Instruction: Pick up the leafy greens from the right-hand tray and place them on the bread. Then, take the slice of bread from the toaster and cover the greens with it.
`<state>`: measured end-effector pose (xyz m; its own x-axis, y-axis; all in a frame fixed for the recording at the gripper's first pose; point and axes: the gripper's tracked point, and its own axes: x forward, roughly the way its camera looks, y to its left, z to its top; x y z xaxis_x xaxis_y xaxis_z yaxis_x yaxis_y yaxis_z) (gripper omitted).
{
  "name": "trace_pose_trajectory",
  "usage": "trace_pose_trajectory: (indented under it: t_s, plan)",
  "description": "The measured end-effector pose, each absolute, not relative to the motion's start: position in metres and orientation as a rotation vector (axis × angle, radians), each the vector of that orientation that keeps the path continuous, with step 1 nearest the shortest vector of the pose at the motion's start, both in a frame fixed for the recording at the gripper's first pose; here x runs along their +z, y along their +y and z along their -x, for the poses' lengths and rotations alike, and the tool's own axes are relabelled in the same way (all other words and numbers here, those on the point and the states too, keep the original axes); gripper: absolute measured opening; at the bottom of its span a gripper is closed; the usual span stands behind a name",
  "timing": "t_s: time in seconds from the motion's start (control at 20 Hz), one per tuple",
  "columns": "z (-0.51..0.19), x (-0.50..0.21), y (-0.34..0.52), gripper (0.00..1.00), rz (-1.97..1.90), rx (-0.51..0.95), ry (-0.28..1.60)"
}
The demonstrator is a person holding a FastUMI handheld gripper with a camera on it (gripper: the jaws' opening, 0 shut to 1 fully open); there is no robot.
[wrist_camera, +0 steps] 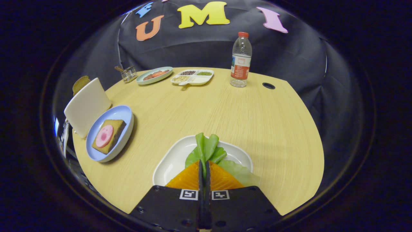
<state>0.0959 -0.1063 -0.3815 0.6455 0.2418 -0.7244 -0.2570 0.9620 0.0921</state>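
Claw (pixel 204 166) closed on greens (pixel 207 149) (over tray (pixel 170 161))

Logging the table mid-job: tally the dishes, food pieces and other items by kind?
Plates and trays: 4 (white tray, blue plate, green plate, divided tray)
Bread slices: 2 (on blue plate, in toaster)
Leafy greens: 1, claw shut on them
Pink slice: 1
Bottle: 1
Toaster: 1
Glass cup: 1
Total: 11

greens (pixel 209 146) green | tray (pixel 173 161) white | plate (pixel 120 114) blue | table (pixel 206 106) pale woodgrain
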Motion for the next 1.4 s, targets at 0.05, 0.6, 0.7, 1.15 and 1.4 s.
trace_pose_trajectory:
  t_s: [0.05, 0.6, 0.7, 1.15, 1.4]
  plan:
    - [-0.094, -0.376, -0.107, 0.01, 0.006, 0.284, 0.805]
    - [-0.085, -0.291, -0.041, 0.01, -0.108, 0.362, 0.667]
    - [-0.085, -0.279, -0.013, 0.01, -0.12, 0.395, 0.65]
    - [-0.099, -0.268, 0.096, 0.01, -0.014, 0.456, 0.603]
    - [-0.094, -0.298, 0.14, 0.0, 0.099, 0.446, 0.614]
